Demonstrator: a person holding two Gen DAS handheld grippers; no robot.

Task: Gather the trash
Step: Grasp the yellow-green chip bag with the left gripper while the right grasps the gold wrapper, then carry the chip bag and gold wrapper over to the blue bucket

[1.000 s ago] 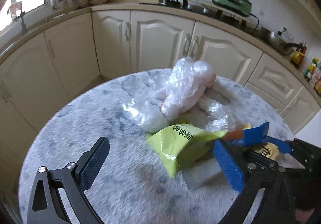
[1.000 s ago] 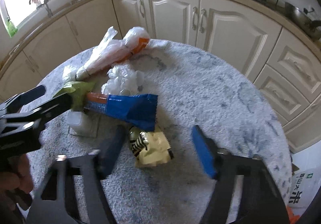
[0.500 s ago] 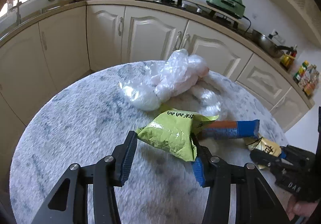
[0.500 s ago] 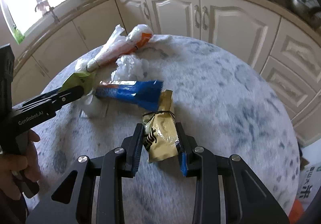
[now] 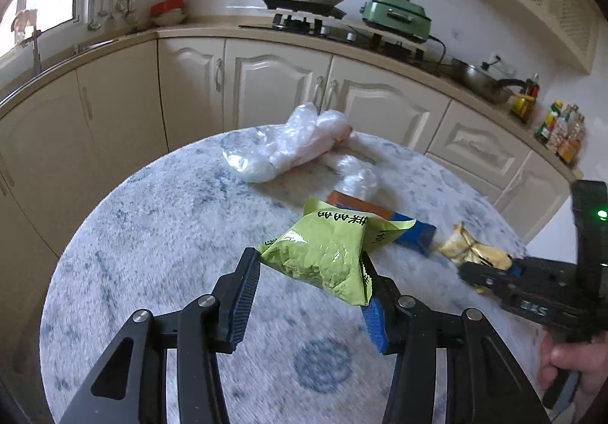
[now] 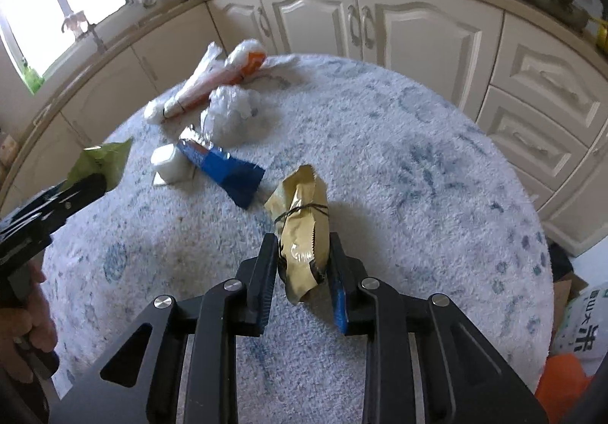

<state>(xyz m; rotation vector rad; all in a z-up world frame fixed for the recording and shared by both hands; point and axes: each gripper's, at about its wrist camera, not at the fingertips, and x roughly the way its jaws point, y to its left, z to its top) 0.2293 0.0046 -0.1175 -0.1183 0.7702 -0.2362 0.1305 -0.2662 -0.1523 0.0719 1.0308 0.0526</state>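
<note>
A green snack bag [image 5: 323, 249] hangs above the round table [image 5: 159, 219], and my left gripper [image 5: 308, 264] is shut on its lower end. In the right wrist view the bag [image 6: 106, 158] shows at the left. My right gripper [image 6: 303, 245] is closing its jaws on a gold wrapper [image 6: 304, 211] tied with a black band, and the pads press its sides. On the table lie a blue-and-orange packet [image 6: 228, 169], a small white cup [image 6: 169, 162], crumpled clear plastic [image 6: 231, 112] and a plastic-wrapped orange bundle [image 6: 212, 82].
The table [image 6: 418, 158] has a mottled blue-grey cover. Cream cabinets [image 5: 273, 89] curve behind it, with a stove [image 5: 307, 13] and a green cooker [image 5: 395, 11] on the counter. A white bag [image 6: 577, 329] and something orange [image 6: 562, 378] lie on the floor at the right.
My left gripper has closed on the green bag and lifted it off the table. My right gripper has closed around the gold wrapper and raised it. The blue packet now lies uncovered.
</note>
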